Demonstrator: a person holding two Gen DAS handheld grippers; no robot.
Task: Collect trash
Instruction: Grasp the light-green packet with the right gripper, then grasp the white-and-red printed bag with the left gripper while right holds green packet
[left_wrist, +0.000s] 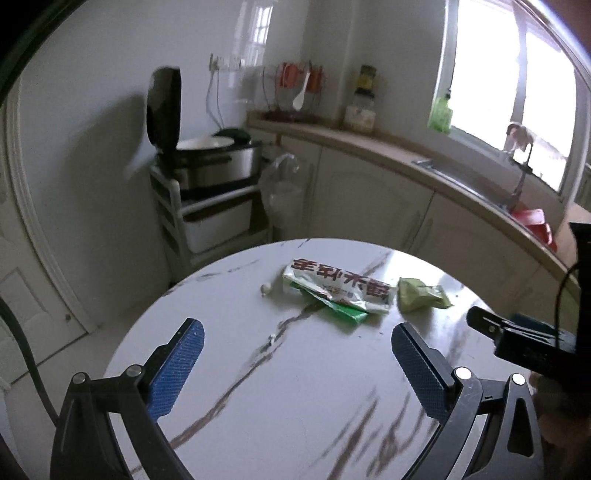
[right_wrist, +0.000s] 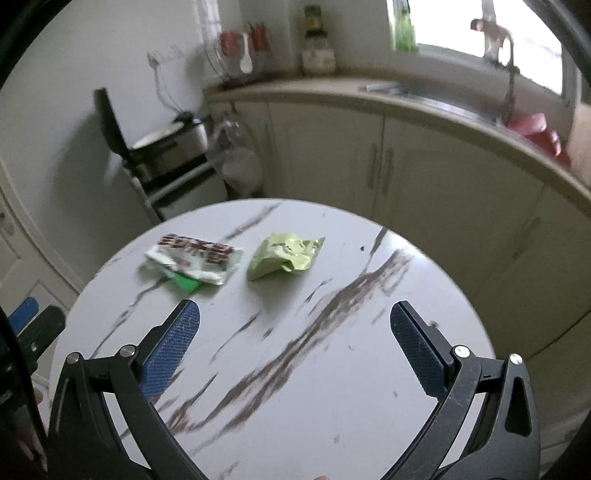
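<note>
— Wrappers lying ahead of both tools on the round marble table (right_wrist: 332, 387), none gripped yet.

— Starting from the right gripper (right_wrist: 295, 321): hanging above the table, jaws spread wide, blue pads (right_wrist: 170, 354) bare, holding nothing. Facing forward and a little left toward the crumpled light-green wrapper (right_wrist: 284, 254), near, almost on the centre line between the fingers.

— And lying how?

— Stretching left to right across the approach, bunched at the right end. Sitting just beside the white wrapper with red lettering (right_wrist: 195, 258), further left, apart by a narrow strip of bare marble.

— Moving to the left gripper (left_wrist: 297, 341)?

— Also gaping open, carrying nothing, hovering over the near half of the table. Pointing at the white wrapper with red lettering (left_wrist: 340, 286) straight ahead, long axis running crosswise, tilting down to the right. Covering part of a bright green wrapper (left_wrist: 347, 314) poking out from under its near edge. Resting near its left end, a small whitish scrap (left_wrist: 266, 288). Showing at its right end, the light-green wrapper (left_wrist: 421, 297).

— Nearer tool for each?

— Judging right for the light-green one, left for the white one. Probably needing a downward close across the short width. Hanging past the table by the cabinets, a clear plastic bag (left_wrist: 282, 192), possibly for the trash; unable to confirm.
</note>
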